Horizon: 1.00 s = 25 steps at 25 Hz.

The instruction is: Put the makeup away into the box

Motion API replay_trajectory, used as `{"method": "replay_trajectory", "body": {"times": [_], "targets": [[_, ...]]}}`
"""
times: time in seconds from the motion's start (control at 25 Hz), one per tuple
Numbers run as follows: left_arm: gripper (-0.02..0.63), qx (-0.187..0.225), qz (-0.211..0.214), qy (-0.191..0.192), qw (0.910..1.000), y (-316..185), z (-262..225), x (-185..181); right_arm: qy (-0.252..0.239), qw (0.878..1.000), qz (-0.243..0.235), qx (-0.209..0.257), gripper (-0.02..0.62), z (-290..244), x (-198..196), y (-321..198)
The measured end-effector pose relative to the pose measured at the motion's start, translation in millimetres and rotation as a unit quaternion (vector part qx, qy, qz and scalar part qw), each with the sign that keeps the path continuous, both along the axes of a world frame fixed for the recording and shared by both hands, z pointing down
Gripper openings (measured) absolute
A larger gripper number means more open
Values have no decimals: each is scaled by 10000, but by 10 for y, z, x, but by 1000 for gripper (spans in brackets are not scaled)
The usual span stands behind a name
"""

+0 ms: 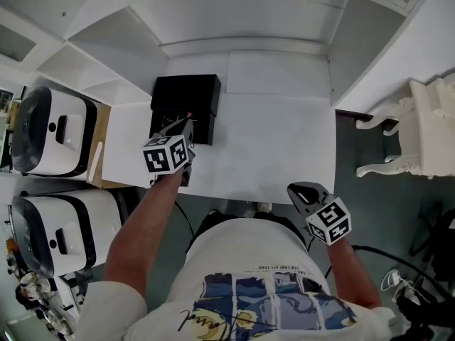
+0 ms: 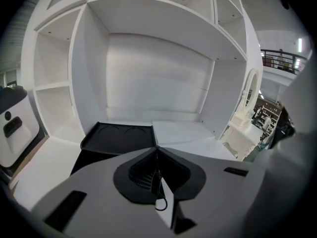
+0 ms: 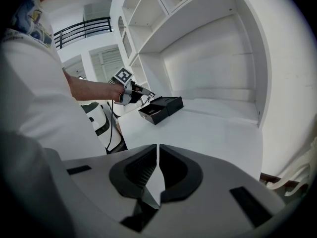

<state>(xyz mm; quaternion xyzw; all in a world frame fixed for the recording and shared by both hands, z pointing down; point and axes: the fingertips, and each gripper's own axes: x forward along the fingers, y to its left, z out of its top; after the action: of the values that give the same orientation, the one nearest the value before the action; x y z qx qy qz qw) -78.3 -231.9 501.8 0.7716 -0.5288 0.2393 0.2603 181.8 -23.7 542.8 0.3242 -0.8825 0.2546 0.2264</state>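
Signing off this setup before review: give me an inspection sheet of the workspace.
Surface: white desk, bare apart from the black box.
Job's things: black box, apparently open, back left of desk; thin item held, kind unclear.
Clutter: nothing seen.
Grippers: left gripper shut on the thin item by the box; right gripper shut, empty, at desk's front right.
Cables: black cable on floor, right.
Surroundings: white shelving; white machines left; white chair right.

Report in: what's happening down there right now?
Left gripper shut on thin wiry item, at open black rectangular box. Right gripper shut, empty, by white desk edge. Nothing blocking box.
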Motion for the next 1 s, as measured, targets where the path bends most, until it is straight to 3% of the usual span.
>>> {"method": "replay_trajectory", "body": {"times": [0.36, 0.72, 1.0], "targets": [[21, 130, -15, 206, 9997, -348, 359, -177, 117, 9998, 145, -55, 35, -15, 177, 8], [23, 45, 448, -206, 9988, -350, 698, -106, 169, 9994, 275, -115, 35, 35, 315, -31], [23, -548, 402, -793, 9945, -319, 1022, -85, 177, 9995, 268, -65, 35, 17, 345, -120]]}}
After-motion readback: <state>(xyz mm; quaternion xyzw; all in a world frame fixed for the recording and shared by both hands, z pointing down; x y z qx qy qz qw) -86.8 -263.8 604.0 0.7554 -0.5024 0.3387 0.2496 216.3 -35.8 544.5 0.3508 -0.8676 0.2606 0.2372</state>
